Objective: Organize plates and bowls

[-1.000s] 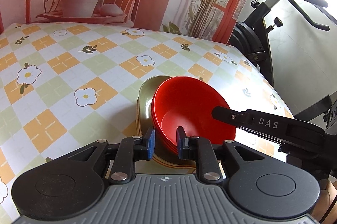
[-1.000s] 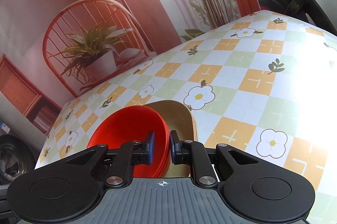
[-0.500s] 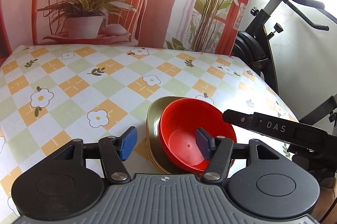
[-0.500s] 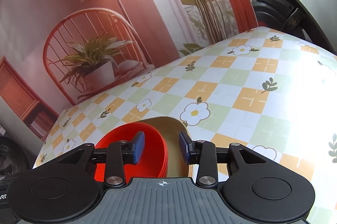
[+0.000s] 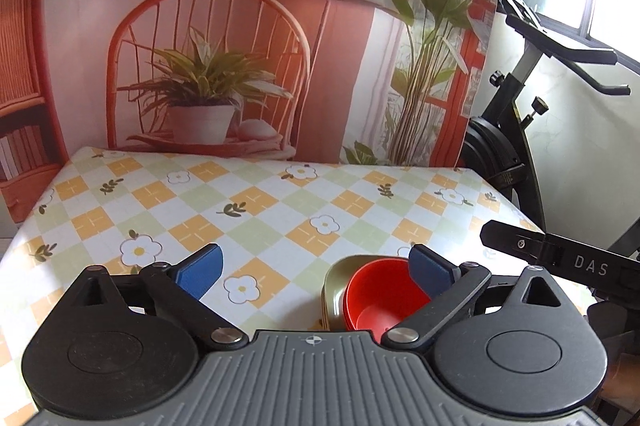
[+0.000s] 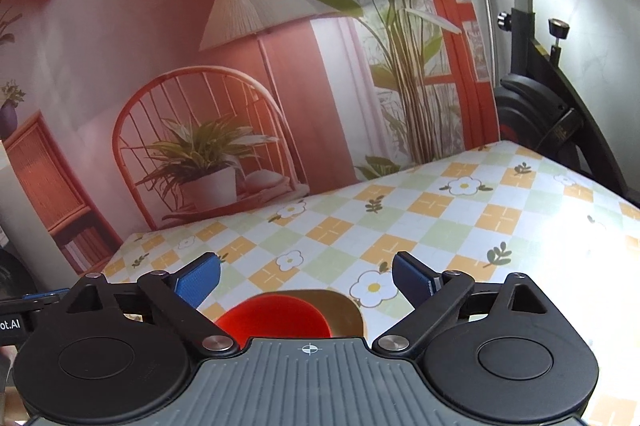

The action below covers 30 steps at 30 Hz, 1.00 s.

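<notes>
Nearest the lens in the left wrist view, the left gripper (image 5: pixel 316 268) stood with its jaws spread wide and nothing between them; its blue pads (image 5: pixel 198 270) framed the tablecloth and the stack beyond. Just past the right-hand pad sat the red bowl (image 5: pixel 378 300), nested in the olive-green plate (image 5: pixel 334 280) (layered edges under the plate suggested further plates, but their number could not be told). The stack rested on the table (image 5: pixel 256 209), near its front right part, on a cloth of orange and green checks with white flowers. To the right of the stack, a black finger marked "DAS" (image 5: pixel 560 254) reached in above the table edge.

In the right wrist view, the right gripper (image 6: pixel 306 276) was likewise wide apart and empty, held above the same stack: the red bowl (image 6: pixel 276 318) and the plate rim (image 6: pixel 344 308) showed just over the gripper body.

Farther back, a printed backdrop (image 5: pixel 208 25) with a rattan chair, potted plant and lamp hung behind the table, and an exercise bike (image 5: pixel 532 113) stood at the right.
</notes>
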Each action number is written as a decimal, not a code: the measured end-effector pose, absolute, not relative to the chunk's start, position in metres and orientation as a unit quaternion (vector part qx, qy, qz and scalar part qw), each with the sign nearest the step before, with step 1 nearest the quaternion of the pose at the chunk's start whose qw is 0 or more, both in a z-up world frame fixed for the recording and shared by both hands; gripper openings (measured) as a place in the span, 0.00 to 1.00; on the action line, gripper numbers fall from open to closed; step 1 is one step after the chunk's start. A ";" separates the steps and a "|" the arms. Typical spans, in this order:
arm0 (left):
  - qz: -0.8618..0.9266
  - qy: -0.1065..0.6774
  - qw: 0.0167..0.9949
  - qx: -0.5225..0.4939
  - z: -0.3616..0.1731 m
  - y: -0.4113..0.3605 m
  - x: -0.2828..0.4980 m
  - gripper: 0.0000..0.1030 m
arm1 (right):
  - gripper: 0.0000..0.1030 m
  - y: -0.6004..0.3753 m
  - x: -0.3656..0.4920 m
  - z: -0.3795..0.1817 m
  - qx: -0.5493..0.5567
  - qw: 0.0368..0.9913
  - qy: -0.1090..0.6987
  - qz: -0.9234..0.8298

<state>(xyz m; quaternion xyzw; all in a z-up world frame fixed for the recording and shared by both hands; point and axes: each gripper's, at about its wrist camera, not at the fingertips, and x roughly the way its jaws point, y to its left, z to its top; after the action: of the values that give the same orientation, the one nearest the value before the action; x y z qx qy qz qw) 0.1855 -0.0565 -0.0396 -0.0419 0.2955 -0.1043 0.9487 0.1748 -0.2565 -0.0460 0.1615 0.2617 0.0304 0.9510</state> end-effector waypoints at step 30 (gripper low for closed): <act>-0.029 0.132 0.991 0.023 0.121 -0.039 0.074 1.00 | 1.00 -0.225 0.105 0.115 0.085 0.983 0.153 0.063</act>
<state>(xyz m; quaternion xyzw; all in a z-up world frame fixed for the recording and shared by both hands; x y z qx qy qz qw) 0.0741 -0.0391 0.1208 0.0225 0.1321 -0.0286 0.9906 0.1050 -0.2252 0.1154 0.0847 0.1525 0.0628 0.9827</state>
